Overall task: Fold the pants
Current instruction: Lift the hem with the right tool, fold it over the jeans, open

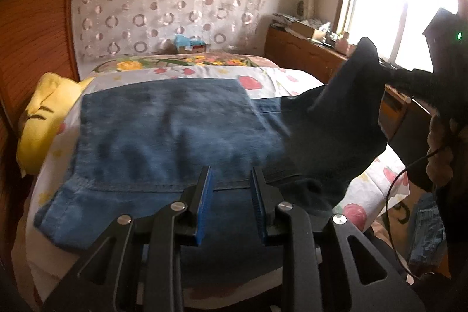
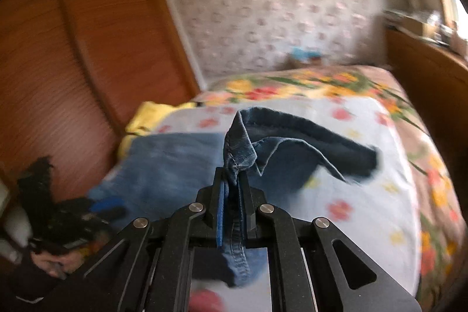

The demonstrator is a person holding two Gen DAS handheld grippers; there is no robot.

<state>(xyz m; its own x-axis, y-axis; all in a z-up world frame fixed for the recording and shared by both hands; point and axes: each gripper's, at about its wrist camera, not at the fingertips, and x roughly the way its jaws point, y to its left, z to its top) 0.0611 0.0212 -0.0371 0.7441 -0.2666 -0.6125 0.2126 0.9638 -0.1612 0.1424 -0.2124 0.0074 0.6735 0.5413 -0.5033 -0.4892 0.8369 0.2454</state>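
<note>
Blue denim pants point(image 1: 163, 133) lie across the bed. My left gripper point(image 1: 231, 180) is open and empty, its blue pads just above the near hem seam. My right gripper point(image 2: 232, 180) is shut on an end of the pants point(image 2: 238, 148) and lifts it off the bed; the raised cloth point(image 1: 345, 107) looks dark against the window. The right gripper point(image 1: 409, 78) also shows in the left wrist view at the far right, and the left gripper point(image 2: 102, 205) shows blurred at the lower left of the right wrist view.
The bed has a white flowered sheet point(image 1: 263, 81) and a floral blanket point(image 2: 336, 78) at the far end. A yellow plush toy point(image 1: 44, 113) lies at the bed's left edge by a wooden wardrobe point(image 1: 32, 19). A wooden desk point(image 1: 307, 54) stands under the window.
</note>
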